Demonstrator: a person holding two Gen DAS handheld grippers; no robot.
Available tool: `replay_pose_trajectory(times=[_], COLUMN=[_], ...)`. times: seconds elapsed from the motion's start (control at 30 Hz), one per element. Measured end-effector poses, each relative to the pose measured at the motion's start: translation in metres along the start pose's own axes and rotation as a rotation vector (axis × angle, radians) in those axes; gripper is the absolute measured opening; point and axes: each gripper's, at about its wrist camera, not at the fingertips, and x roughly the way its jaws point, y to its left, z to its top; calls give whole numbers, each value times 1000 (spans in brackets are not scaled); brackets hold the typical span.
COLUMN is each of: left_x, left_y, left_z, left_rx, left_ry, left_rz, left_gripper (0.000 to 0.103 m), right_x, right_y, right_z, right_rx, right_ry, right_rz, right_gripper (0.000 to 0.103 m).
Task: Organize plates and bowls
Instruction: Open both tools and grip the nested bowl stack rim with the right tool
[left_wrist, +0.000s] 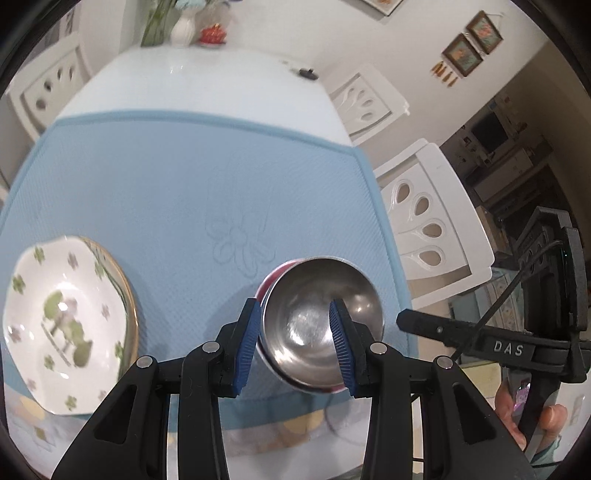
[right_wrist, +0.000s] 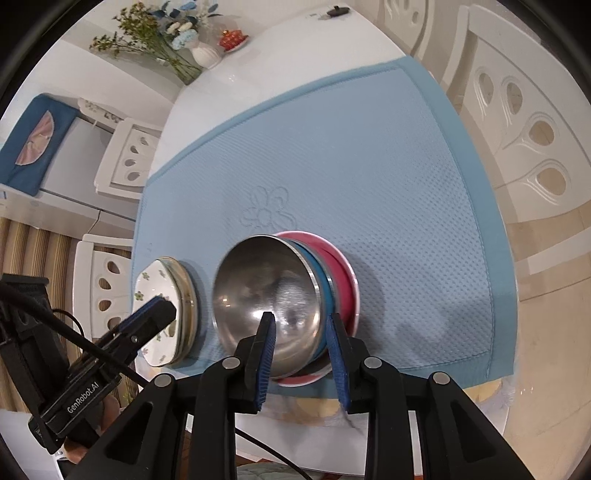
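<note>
Lifting clear well means drawing my right fingers (right_wrist: 266, 343), narrowly parted and gripping nothing, straight up off the steel bowl (right_wrist: 258, 288) nested in the blue bowl (right_wrist: 325, 291) at the mat's (right_wrist: 369, 166) six o'clock, with my left fingers (left_wrist: 248, 343) likewise slightly apart and empty.

Home dining room: white table (left_wrist: 207, 79), carved chairs (left_wrist: 430, 221), flower vase (right_wrist: 207, 53).

Pale blue quilted mat (right_wrist: 369, 177) with stitched flower spread across glossy white table (left_wrist: 184, 77). White vase of flowers (right_wrist: 205, 51) and small red ornament (right_wrist: 232, 38) at far edge. White cut-out chairs (left_wrist: 428, 221) alongside.
</note>
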Motion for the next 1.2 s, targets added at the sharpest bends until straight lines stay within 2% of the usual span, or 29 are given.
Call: replay_pose_trajectory(times=[0.03, 0.07, 0.1, 0.17, 0.23, 0.3, 0.33, 0.37, 0.53, 0.6, 0.97, 1.2], left_x=[-2, -3, -4, -7, -8, -8, -8, -8, -6, -6, 4, 13], left_y=[-1, 0, 0, 2, 3, 4, 4, 4, 4, 7, 15, 15], left_z=[2, 3, 6, 10, 12, 13, 13, 13, 9, 6, 1, -6], left_rx=[0, -5, -16, -43, -65, -79, -80, -77, -69, -77, -118, -108], left_ry=[-5, -9, -12, -23, -35, -46, -48, -52, -51, -49, -13, 17], left_rz=[0, 0, 2, -11, -23, -18, -11, -3, 33, 29, 71, 100], left_gripper=[36, 37, 38, 39, 41, 49, 60, 65, 65, 65, 65, 65], right_x=[-1, -4, -8, -16, -22, -26, -27, -28, -23, -20, -9, 3], right_y=[2, 3, 2, 1, 2, 4, 6, 8, 16, 18, 19, 15], right_z=[0, -1, -2, -4, -5, -5, -6, -7, -12, -13, -14, -16], right_rx=[0, 7, 18, 34, 26, 9, -4, -22, -116, -142, -196, -186], right_ry=[-4, -8, -20, -53, -67, -85, -94, -102, -139, -137, -123, -93], right_rz=[3, 10, 25, 58, 48, 14, -8, -33, -174, -201, -238, -215], right_gripper=[39, 59, 68, 68, 68, 68, 68, 68, 68, 68, 68, 68])
